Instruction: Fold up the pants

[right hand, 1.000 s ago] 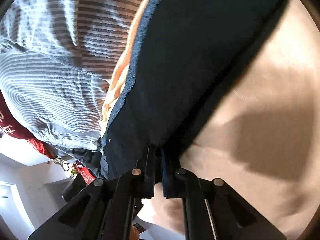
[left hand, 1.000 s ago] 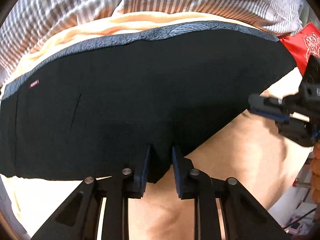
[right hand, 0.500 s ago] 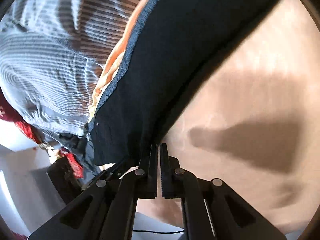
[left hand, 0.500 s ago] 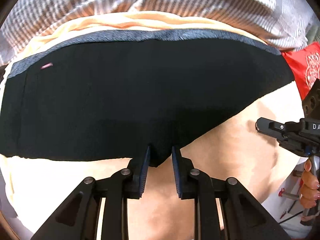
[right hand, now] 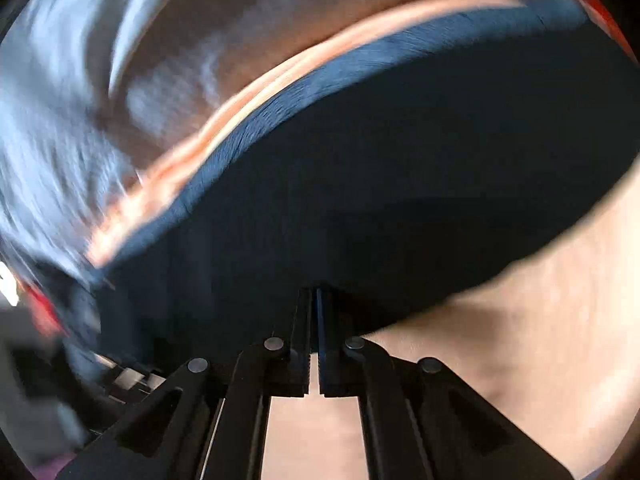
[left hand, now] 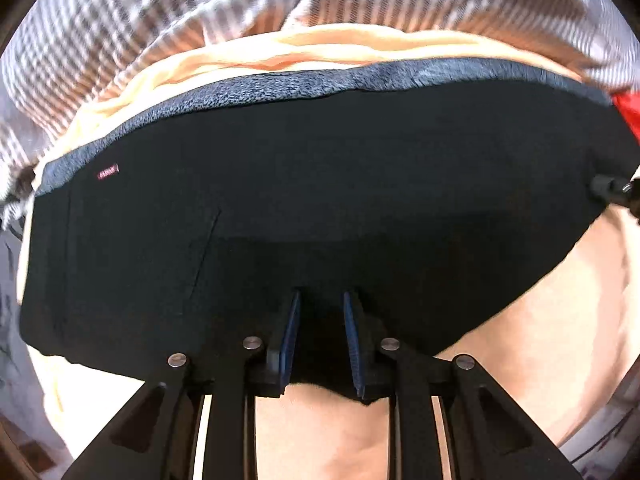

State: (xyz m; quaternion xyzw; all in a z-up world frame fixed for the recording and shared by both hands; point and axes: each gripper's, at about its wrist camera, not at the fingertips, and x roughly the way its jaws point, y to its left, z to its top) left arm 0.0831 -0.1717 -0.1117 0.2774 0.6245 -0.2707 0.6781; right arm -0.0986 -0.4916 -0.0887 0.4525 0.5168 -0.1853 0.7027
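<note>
Black pants (left hand: 320, 200) lie folded on a peach sheet (left hand: 540, 340), their grey waistband (left hand: 320, 80) at the far side and a small red label (left hand: 108, 172) at the left. My left gripper (left hand: 320, 300) points down at the near edge, its pads closed on a thick bunch of the black fabric. In the left wrist view the tip of my right gripper (left hand: 612, 192) shows at the pants' right end. Its own blurred view has the right gripper (right hand: 315, 292) shut at the near edge of the pants (right hand: 400, 180), with no cloth visible between the pads.
A grey-and-white striped duvet (left hand: 200, 12) is bunched beyond the waistband. Something red (left hand: 628, 108) lies at the far right. The sheet (right hand: 520, 340) runs bare toward the near right, and the bed's edge with floor clutter shows at the lower corners.
My right gripper came off the pants' edge, closed fully, then swung up to the pants' right end, and its view turned. My left gripper kept its hold with little movement.
</note>
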